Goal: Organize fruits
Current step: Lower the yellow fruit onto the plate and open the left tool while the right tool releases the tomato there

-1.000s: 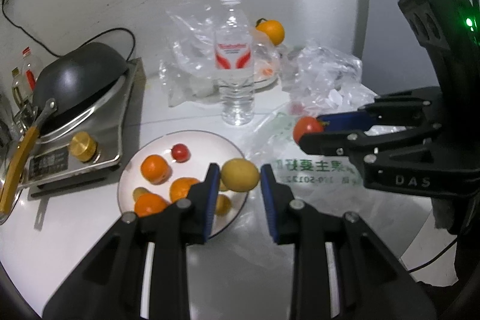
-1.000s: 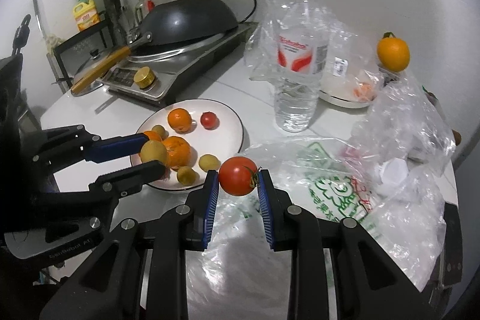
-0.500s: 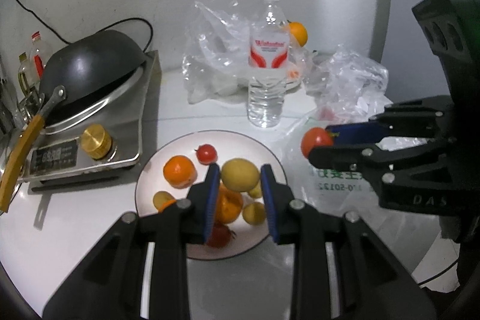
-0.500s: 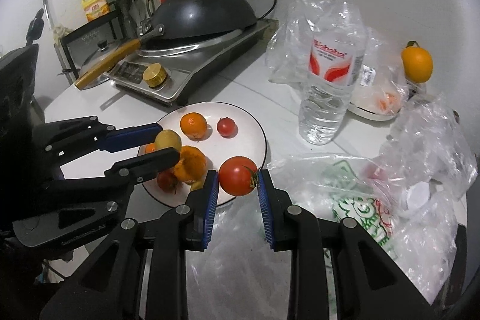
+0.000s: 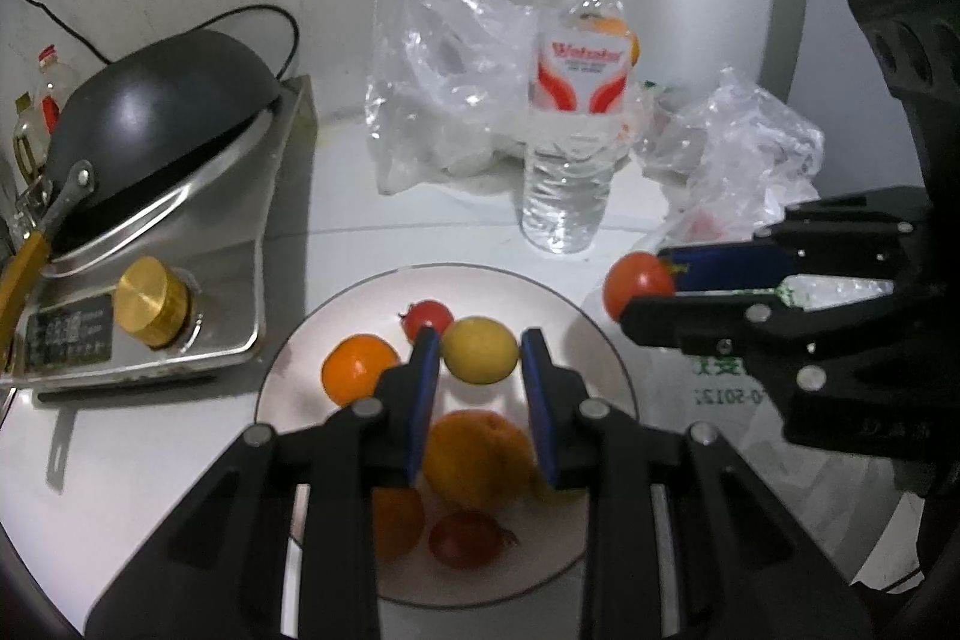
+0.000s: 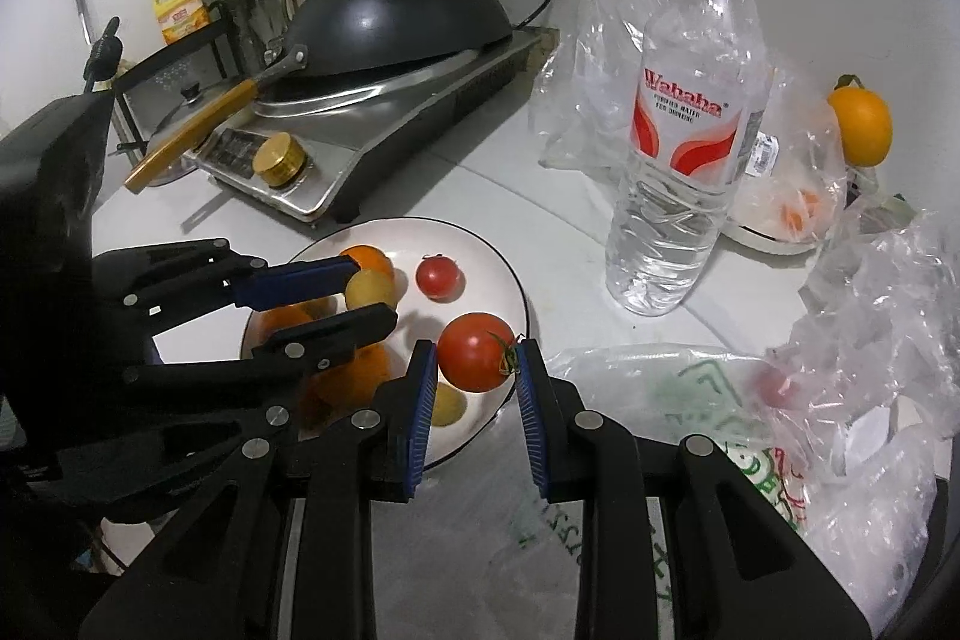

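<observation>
My left gripper (image 5: pixel 480 352) is shut on a yellow fruit (image 5: pixel 480 349) and holds it over the white plate (image 5: pixel 576 316). On the plate lie an orange (image 5: pixel 359 367), a small red tomato (image 5: pixel 427 317), a larger orange (image 5: pixel 480 451) and a dark red tomato (image 5: pixel 467 538). My right gripper (image 6: pixel 474 355) is shut on a red tomato (image 6: pixel 475 351), hanging above the plate's (image 6: pixel 498 268) right rim. In the right wrist view the left gripper (image 6: pixel 366 295) and its yellow fruit (image 6: pixel 369 287) hover over the plate's left half.
A water bottle (image 5: pixel 570 112) stands behind the plate. Clear plastic bags (image 5: pixel 444 88) lie around it, with a printed bag (image 6: pixel 690 412) at the front right. A stove with a black wok (image 5: pixel 156 124) sits left. An orange (image 6: pixel 859 127) rests at the back right.
Both grippers have moved left and slightly down toward the plate. The left one with the yellow fruit now hangs over the plate's middle, and the right one with the tomato has reached its rim.
</observation>
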The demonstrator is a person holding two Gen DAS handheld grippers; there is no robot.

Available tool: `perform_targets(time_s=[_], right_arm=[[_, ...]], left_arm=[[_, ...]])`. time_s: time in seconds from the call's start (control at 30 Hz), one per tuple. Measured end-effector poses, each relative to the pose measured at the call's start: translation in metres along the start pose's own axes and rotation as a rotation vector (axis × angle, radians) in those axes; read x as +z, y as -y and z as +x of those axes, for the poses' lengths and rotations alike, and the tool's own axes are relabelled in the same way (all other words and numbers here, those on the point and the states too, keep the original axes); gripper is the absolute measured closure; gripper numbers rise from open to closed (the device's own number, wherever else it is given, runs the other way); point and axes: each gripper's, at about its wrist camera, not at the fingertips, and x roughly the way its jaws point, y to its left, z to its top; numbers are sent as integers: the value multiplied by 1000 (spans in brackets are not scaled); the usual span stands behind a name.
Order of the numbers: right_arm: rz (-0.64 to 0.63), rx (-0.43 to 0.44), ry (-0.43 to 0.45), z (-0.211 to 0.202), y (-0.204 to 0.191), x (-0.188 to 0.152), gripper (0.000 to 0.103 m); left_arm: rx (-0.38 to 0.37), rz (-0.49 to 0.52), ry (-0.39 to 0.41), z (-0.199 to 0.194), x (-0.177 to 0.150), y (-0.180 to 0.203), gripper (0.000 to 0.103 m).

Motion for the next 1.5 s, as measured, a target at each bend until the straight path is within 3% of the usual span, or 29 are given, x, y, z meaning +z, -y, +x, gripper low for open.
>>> perform_targets(time_s=[0.73, 1.5], right_arm=[[27, 37, -22, 28, 25, 4, 75], [-21, 32, -97, 48, 1, 3, 75]], left_arm=[[-49, -22, -83, 56, 12, 1, 73], [18, -72, -12, 13, 3, -26, 70]])
